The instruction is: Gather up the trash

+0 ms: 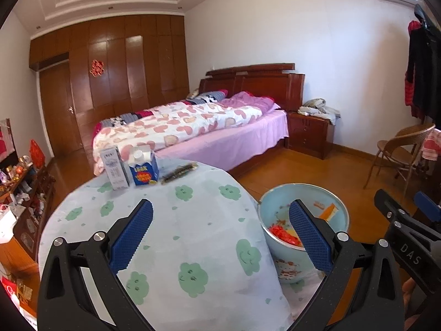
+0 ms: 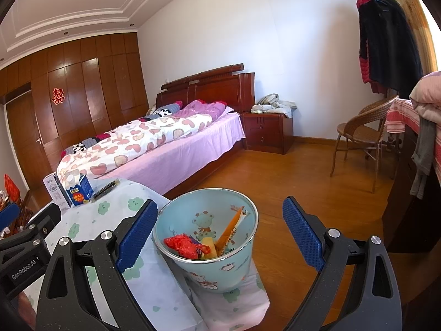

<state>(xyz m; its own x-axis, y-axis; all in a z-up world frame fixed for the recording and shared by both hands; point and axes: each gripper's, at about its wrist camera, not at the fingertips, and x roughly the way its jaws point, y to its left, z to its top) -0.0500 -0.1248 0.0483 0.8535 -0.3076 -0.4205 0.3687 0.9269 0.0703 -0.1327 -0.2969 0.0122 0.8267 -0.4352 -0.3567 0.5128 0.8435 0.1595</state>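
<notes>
Trash first: you've got a pale blue bin w/ cartoon prints standing upright on the wood floor, touching the hanging edge of the cloud-print tablecloth, and it holds a red crumpled wrapper, a yellow piece and an orange wrapper leaning on the inner wall. Your right gripper is spread wide, nothing in it, hovering above the bin so the rim sits between the blue pads. Your left gripper is also spread wide and empty, over the table's near part, w/ the bin behind its right finger. At the far table edge you still have a white carton standing upright, a blue carton w/ a white cap just beside it on the right, and a dark flat wrapper lying right of that. Bed and wardrobe sit well behind.
</notes>
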